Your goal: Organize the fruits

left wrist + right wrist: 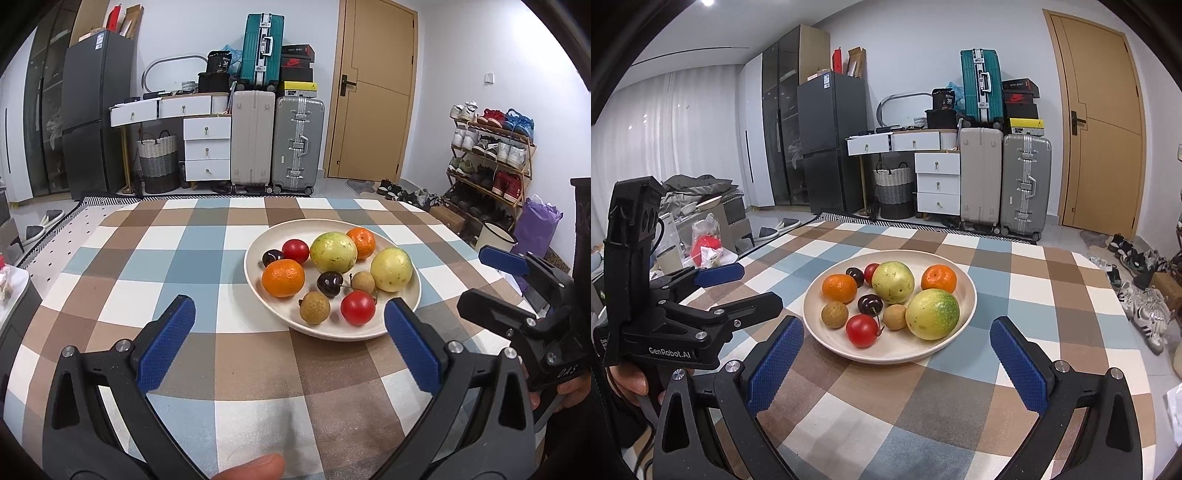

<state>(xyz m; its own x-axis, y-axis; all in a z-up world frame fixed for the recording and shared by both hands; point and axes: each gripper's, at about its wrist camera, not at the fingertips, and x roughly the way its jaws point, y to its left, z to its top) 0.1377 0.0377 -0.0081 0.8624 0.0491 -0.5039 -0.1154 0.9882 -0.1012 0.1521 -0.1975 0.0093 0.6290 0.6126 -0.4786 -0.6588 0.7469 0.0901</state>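
Cream-coloured and round, the plate (408, 312) sits on the checked cloth of the surface (236, 373) and carries all the fruit. On the plate, seen from the left wrist camera, two yellow-green guavas (333, 252) lie toward the far side, one behind the other to the right (391, 269). An orange mandarin (283, 277) rests at the plate's near-left, a second mandarin (362, 242) at its far edge. Two red tomatoes are there: one (358, 307) at the near rim, one (295, 251) toward the far left. A dark cherry (330, 283) sits at the plate's middle, another (272, 257) beside the far tomato. Two brown longans lie close by, one (314, 307) at the near rim, one (362, 281) touching the right guava.

The left gripper (289, 319) hovers just short of the plate's near rim, its blue-padded jaws spread wide with nothing between them. The right gripper (897, 341) is likewise before the plate's near edge, jaws released and apart, framing the plate from that side. Each gripper shows in the other's view, beside the plate. Beyond the plate, across the room, stand suitcases (275, 146) and a wooden door (373, 92).
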